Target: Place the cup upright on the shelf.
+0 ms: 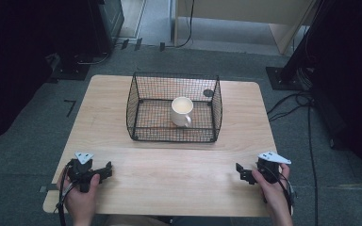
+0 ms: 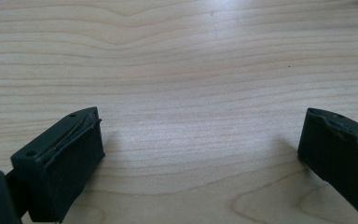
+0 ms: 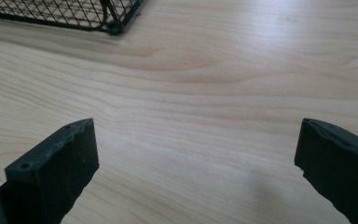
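A white mug stands upright inside a black wire basket at the middle of the wooden table. My left gripper rests at the table's near left, held by a hand, open with bare wood between its jaws. Its own view confirms the left gripper is empty. My right gripper sits at the near right, also open and empty, pointing inward. In its own view the right gripper faces bare wood, with a corner of the wire basket at the upper left.
Grey floor surrounds the table. Black stands and cables lie to the right, dark equipment to the back left, and a wooden cabinet at the back.
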Demonstrator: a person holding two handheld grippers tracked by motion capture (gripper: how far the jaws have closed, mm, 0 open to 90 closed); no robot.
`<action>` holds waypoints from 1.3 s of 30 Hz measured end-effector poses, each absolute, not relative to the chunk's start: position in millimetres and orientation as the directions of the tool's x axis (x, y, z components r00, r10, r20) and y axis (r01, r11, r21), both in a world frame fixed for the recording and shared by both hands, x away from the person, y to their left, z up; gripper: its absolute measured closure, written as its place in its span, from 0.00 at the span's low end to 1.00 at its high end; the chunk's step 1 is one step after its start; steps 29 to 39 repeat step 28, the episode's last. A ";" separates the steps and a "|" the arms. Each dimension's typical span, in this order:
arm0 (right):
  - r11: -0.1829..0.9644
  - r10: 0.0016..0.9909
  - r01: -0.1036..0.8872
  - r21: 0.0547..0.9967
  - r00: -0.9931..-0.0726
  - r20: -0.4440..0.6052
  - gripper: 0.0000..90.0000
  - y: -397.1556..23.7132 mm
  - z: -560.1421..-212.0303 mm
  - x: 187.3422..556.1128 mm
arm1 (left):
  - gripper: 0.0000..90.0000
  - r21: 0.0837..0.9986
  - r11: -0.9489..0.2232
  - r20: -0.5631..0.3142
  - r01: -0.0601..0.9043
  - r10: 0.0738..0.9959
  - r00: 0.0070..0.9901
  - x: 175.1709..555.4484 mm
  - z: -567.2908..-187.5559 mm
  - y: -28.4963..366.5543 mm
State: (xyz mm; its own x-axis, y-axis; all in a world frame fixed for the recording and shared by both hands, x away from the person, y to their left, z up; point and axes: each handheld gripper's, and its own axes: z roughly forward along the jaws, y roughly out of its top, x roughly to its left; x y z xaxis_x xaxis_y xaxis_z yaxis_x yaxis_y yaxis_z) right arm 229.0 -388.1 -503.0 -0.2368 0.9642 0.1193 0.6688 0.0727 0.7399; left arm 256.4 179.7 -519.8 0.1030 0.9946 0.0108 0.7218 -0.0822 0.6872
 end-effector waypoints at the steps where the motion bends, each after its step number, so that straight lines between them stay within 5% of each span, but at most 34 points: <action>1: 0.073 0.966 0.672 0.737 -0.231 0.115 0.00 -389.1 -505.0 228.0 | 0.00 0.687 -0.082 0.011 0.722 0.995 0.103 256.4 -519.8 179.7; 13: 0.109 0.983 0.695 0.711 -0.182 0.028 0.00 -395.1 -527.3 219.1 | 0.00 0.686 -0.085 0.011 0.722 0.994 0.106 256.4 -519.7 179.7; 39: 0.115 0.982 0.695 0.710 -0.188 0.025 0.00 -394.4 -527.4 217.9 | 0.00 0.687 -0.082 0.010 0.722 0.995 0.103 256.2 -519.7 179.6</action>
